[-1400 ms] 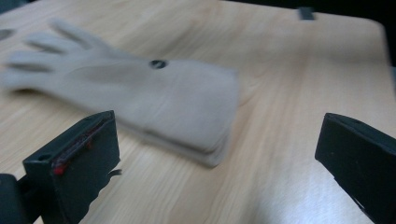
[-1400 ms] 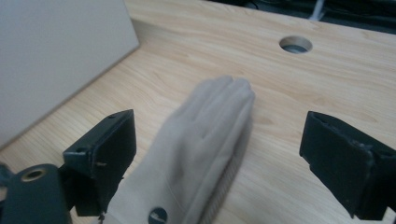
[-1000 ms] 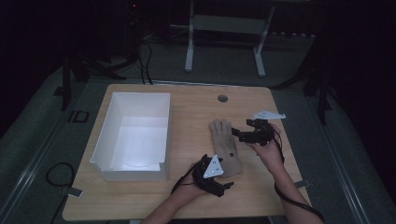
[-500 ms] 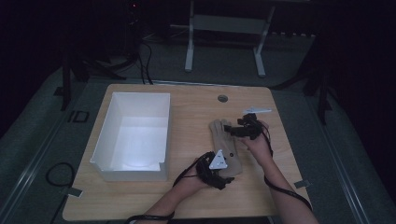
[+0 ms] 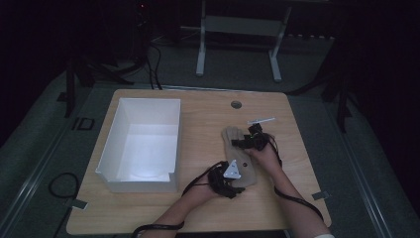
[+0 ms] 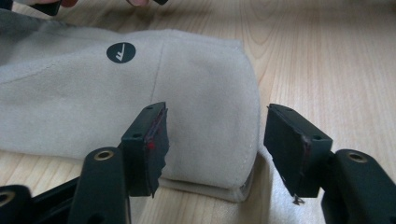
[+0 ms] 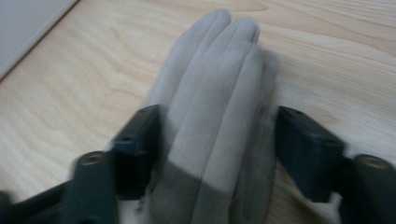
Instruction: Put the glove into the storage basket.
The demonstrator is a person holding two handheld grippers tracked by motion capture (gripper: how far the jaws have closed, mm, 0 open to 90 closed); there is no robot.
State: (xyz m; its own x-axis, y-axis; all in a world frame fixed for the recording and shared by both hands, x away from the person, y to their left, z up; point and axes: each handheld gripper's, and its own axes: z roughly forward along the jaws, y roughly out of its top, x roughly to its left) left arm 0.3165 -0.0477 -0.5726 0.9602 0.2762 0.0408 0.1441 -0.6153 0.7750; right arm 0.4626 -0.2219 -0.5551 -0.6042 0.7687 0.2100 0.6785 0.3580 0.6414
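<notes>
A: Where is the glove point(image 5: 238, 153)?

B: Flat on the table point(image 5: 307, 163), right of centre in the high view, with the white box point(image 5: 143, 144) to its left. It lies stretched out so each end can be taken.

A: And the left gripper point(image 6: 215, 144)?

B: At the cuff, lower middle of its own view. Its jaws have just been closing; the cuff's corner sits between them, but the pads do not press it yet.

A: The right gripper point(image 7: 217, 154)?

B: It straddles the glove's finger end, jaws just narrowing too. Whether they pinch yet, I cannot tell.
</notes>
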